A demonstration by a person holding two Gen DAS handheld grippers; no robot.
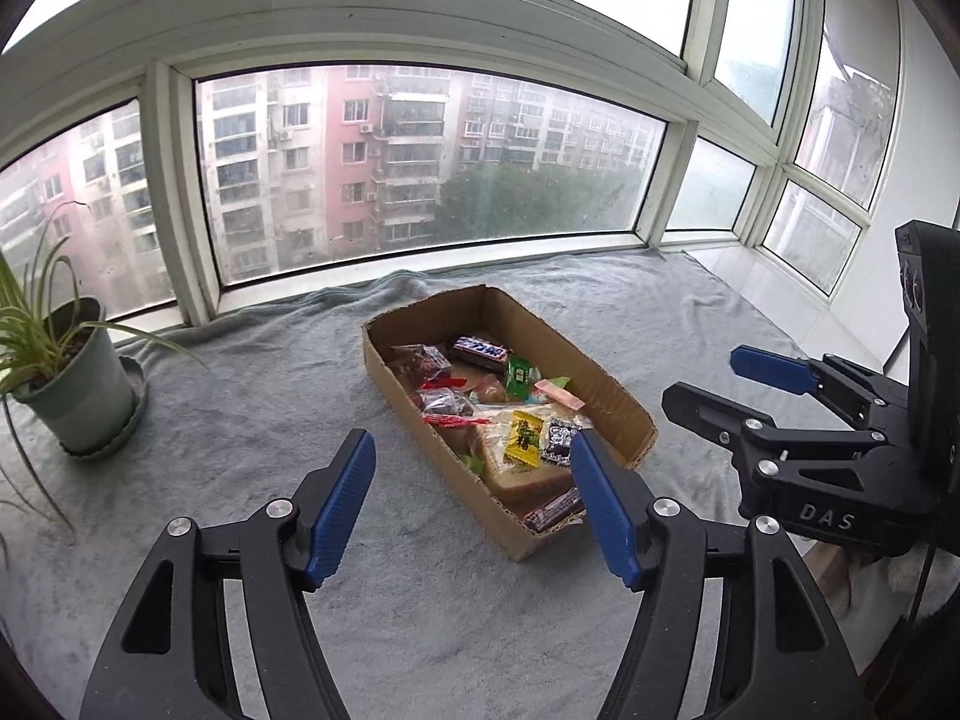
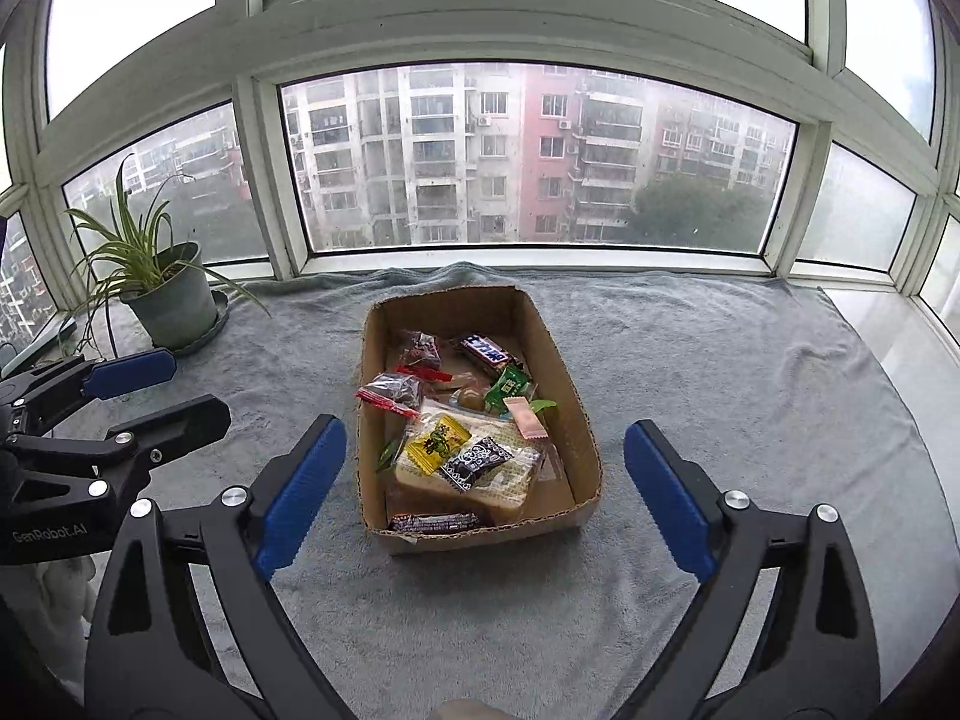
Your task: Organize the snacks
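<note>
I hold both claws, left (image 1: 471,507) and right (image 2: 483,495), spread wide, empty, above snacks (image 2: 465,420) already lying in the box (image 2: 579,414).

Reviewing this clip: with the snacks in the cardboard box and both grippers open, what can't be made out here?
- Snacks low in the cardboard box: covered by the sliced bread packet and wrappers above, both views.
- Dark bar by the near wall: partly hidden by the box rim; print too small.
- Yellow candy: label too small to read.
- Right gripper, left view: body cut off by the frame edge.
</note>
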